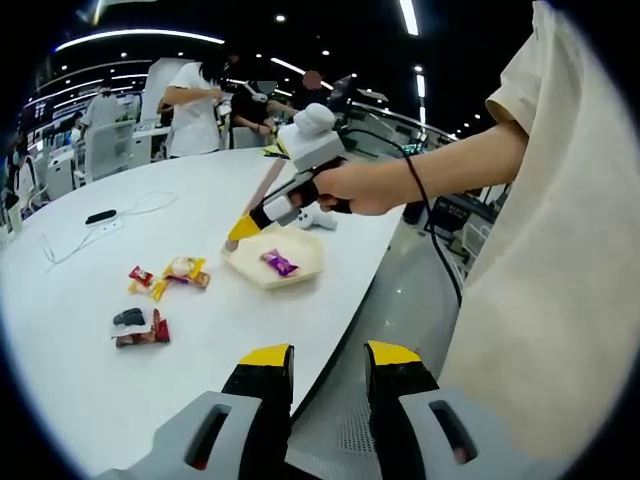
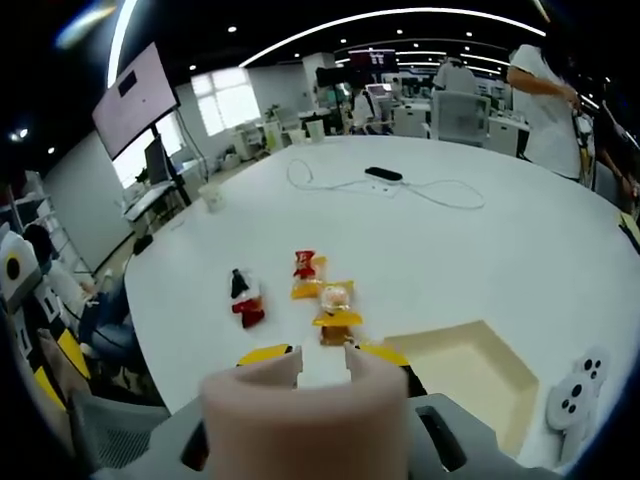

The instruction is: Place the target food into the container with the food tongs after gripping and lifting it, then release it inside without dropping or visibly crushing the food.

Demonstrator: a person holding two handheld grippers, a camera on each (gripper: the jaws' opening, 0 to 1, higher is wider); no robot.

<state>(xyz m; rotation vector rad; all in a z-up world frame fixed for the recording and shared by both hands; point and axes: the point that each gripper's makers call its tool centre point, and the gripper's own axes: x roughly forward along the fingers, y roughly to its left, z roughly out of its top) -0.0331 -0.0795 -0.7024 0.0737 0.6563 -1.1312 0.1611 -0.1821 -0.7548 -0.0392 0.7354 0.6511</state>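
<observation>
Nearest in the left gripper view, left gripper (image 1: 328, 372) fingers parted and bare, hanging off the edge of the white bench (image 1: 90, 290), well short of everything. Ahead of those fingers, a person's hand (image 1: 355, 187) carrying the right gripper (image 1: 243, 229), which clasps pale food tongs (image 1: 262, 196) slanting down, tips just at the near rim of the cream container (image 1: 268, 271). Inside that tray, one purple-wrapped sweet (image 1: 279, 263). Beyond and left of the tong tips, a loose cluster of wrapped snacks (image 1: 176, 273) on the bench, and further off a dark-and-red pair (image 1: 140, 328). In the right gripper view, tong handle (image 2: 305, 415) clamped between yellow-tipped fingers, orange and red snacks lying just past them, container to the right. Probably between deliveries: one piece placed, more waiting. Next, likely, swing the tips over a snack, straddle it, squeeze only enough to lift without crushing.
</observation>
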